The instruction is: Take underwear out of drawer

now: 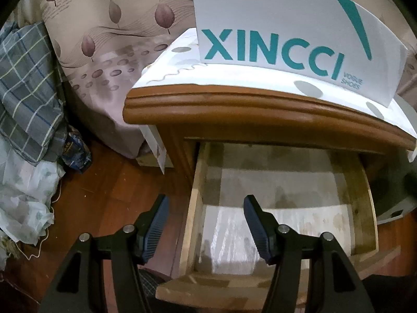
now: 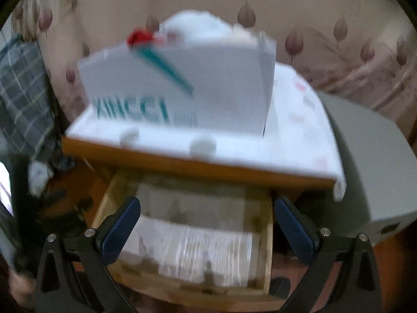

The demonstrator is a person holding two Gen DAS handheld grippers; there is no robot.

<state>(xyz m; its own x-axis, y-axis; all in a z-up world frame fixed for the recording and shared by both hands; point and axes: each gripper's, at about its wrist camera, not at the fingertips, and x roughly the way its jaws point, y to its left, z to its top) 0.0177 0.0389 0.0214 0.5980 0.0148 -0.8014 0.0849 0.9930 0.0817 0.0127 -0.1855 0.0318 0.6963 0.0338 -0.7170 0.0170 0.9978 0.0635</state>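
The left gripper [image 1: 206,224] hangs over the near left corner of the pulled-out drawer [image 1: 195,208], its jaws standing partly apart with nothing between them. The right gripper [image 2: 206,230] is spread wide above the same drawer [image 2: 263,234], also holding nothing; its whole view is smeared by motion blur.

No underwear can be made out in the drawer: only a pale paper lining [image 1: 273,203] with dark stains covers the bottom. The far part of the drawer is hidden under the nightstand [image 1: 260,114].

On the nightstand's white-covered top stands a white shoe box [image 1: 299,26], cut off at the upper edge in the left view. In the right view something white [image 2: 198,26] and a red patch [image 2: 138,37] show at the box's open top, too blurred to identify. A plaid cloth [image 1: 26,78] lies far left, and a grey box [image 2: 370,161] stands to the right.
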